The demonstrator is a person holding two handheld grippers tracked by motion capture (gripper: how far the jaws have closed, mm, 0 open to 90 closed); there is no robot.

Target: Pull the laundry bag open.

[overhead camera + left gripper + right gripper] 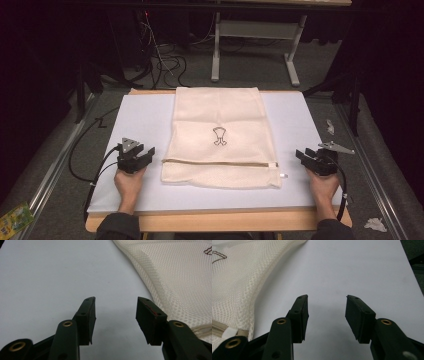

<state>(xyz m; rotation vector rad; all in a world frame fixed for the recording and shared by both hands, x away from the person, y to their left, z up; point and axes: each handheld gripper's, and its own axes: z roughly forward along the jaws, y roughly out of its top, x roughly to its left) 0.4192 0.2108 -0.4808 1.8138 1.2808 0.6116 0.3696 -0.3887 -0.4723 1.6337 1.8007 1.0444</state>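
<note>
Both hand-held grippers, left hand-held gripper [145, 155] and right hand-held gripper [305, 156], are resting jaws apart, empty, flanking the mesh bag [220, 135] on the desk [140, 120], seemingly readying a two-sided grasp.

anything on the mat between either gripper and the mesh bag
Nothing visible. The left gripper sits just off the mesh laundry bag's left edge, the right gripper off its zipper end. Both are open, with only bare white mat between each and the bag.
</note>
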